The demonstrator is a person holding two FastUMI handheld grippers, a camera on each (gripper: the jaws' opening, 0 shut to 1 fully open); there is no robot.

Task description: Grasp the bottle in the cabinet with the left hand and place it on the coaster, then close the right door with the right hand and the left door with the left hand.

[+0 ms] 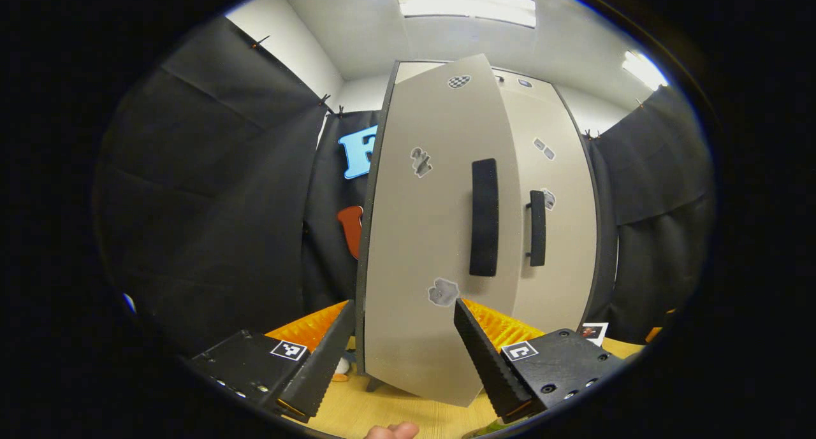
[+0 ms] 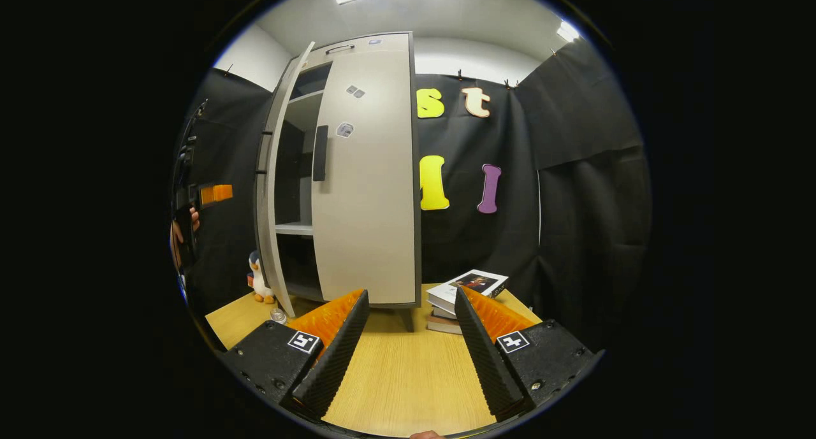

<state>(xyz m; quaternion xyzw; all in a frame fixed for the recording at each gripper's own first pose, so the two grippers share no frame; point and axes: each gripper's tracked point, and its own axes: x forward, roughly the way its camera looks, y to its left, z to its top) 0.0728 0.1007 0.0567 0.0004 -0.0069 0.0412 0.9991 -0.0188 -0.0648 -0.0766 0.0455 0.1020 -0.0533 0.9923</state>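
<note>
left gripper (image 1: 403,350) agape | left door (image 1: 433,235) ajar, close ahead | books (image 2: 465,292) on table (image 2: 408,375)

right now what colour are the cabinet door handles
Black, on pale grey doors; the left door's handle shows best in the left gripper view.

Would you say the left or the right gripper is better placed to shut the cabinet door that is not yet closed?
Left, probably. The left gripper is open right in front of the ajar left door. The right gripper sits back over the table, facing the shut right door.
</note>
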